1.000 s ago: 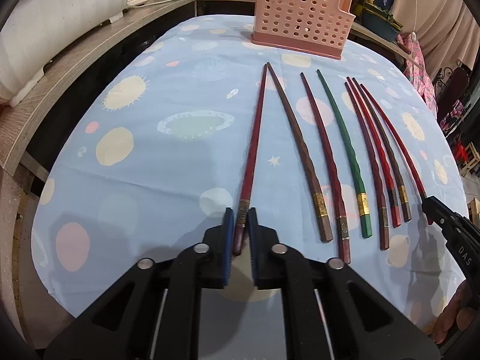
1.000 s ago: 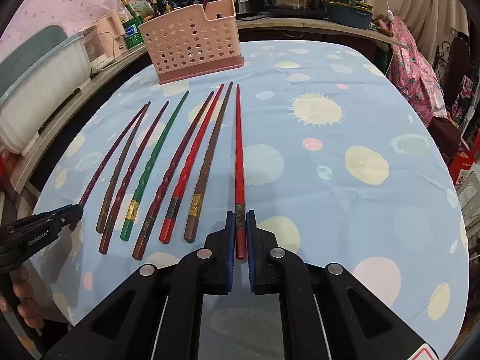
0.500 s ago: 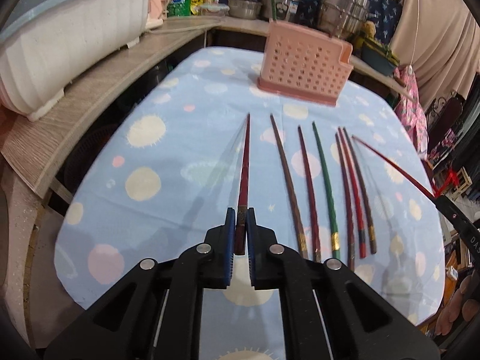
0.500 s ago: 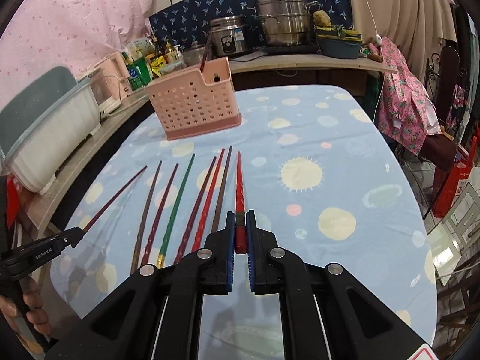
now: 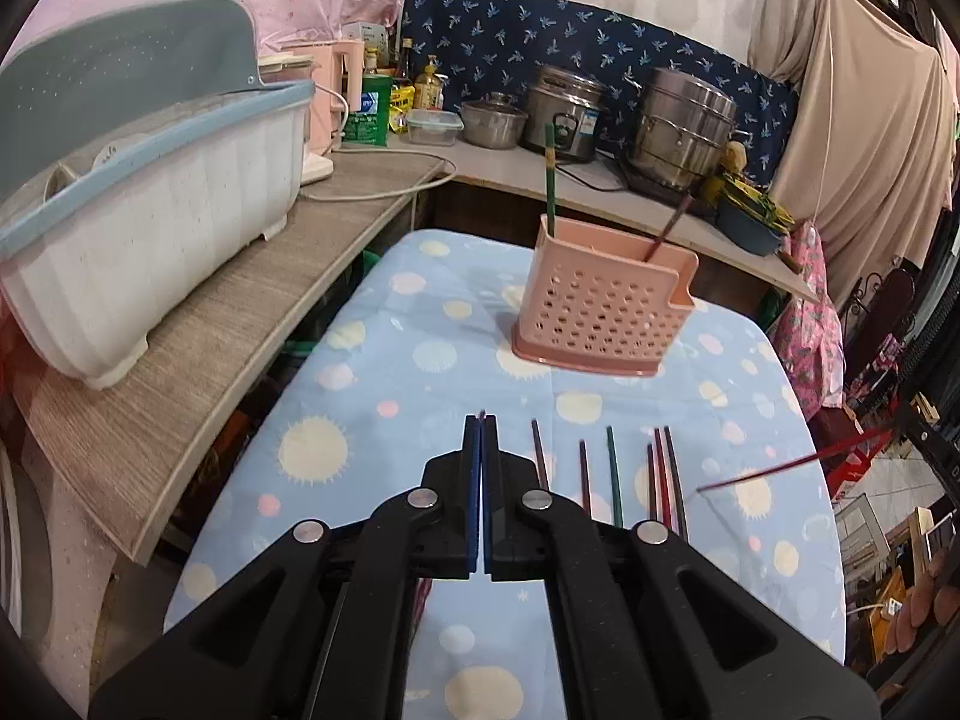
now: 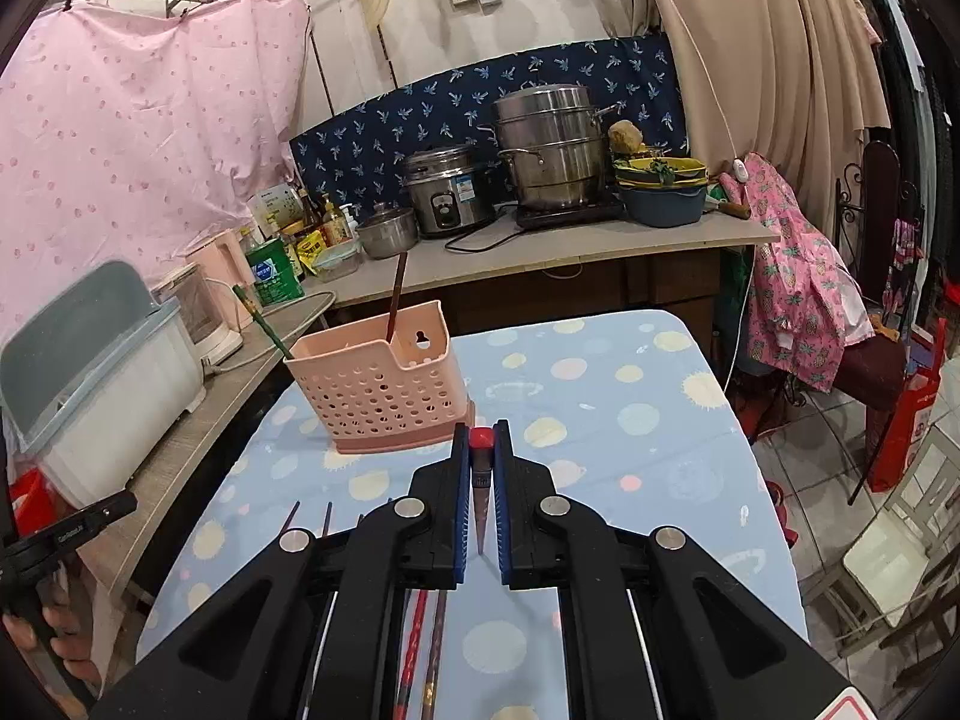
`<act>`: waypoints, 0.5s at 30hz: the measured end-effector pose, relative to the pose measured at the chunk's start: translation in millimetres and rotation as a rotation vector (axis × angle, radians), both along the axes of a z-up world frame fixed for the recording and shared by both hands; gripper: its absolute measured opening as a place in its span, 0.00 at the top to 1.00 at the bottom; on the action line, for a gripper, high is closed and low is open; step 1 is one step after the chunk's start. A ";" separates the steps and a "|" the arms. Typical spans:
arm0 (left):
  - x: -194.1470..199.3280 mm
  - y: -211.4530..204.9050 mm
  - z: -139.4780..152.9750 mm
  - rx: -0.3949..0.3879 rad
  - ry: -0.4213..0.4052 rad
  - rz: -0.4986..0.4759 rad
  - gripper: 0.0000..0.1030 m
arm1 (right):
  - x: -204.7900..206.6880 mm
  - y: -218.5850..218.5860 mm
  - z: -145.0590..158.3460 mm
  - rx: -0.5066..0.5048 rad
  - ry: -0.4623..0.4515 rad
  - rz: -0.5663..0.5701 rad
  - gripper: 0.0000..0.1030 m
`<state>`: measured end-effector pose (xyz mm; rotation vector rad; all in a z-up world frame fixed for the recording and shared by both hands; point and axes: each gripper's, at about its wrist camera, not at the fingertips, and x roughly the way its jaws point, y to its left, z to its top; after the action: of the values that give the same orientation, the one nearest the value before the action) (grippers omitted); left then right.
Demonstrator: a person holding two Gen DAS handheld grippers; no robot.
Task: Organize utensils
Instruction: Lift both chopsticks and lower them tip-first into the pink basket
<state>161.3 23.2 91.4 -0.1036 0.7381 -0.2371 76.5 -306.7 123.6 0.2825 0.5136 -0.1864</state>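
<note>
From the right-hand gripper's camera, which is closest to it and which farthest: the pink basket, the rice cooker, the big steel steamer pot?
1. Pink basket, just ahead-left on the table.
2. Rice cooker, on the back counter.
3. Steamer pot, right of the cooker; these two are too close to call.

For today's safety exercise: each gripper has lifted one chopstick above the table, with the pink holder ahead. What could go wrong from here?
1. The right gripper pinches its red chopstick near one end only, so the stick may swivel or slip.
2. The pink utensil holder already holds a green chopstick and a brown chopstick; an incoming tip could strike them or the rim.
3. Six chopsticks lie close together below; a dropped stick could scatter them.
</note>
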 end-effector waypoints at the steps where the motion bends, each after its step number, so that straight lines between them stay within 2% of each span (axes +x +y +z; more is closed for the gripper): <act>1: 2.1 1.0 1.2 -0.006 -0.001 -0.002 1.00 | -0.1 -0.2 0.5 0.002 -0.003 0.000 0.93; 4: 1.6 5.9 -1.3 -0.002 0.001 -0.009 0.99 | -2.8 1.0 2.5 -0.001 -0.010 0.001 0.93; 5: -0.4 7.8 -6.2 0.003 0.009 -0.020 0.96 | -4.4 1.6 1.8 0.002 -0.008 0.002 0.93; 7: -5.8 11.9 -25.7 0.021 0.046 -0.041 0.75 | -6.9 2.4 0.0 0.009 -0.004 0.003 0.93; 8: -8.8 14.3 -34.5 0.032 0.059 -0.036 0.58 | -9.3 3.0 -0.6 0.012 -0.003 0.001 0.93; 9: -13.6 17.7 -48.0 0.040 0.080 -0.035 0.53 | -11.5 4.2 -0.8 0.013 -0.004 0.000 0.93; 15: -29.0 28.4 -116.7 0.047 0.237 -0.051 0.53 | -18.2 9.5 1.4 0.021 -0.008 -0.003 0.93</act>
<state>132.3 51.7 -25.3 -0.0690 0.9820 -0.2583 58.3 -297.2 125.0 0.3041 0.5078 -0.1827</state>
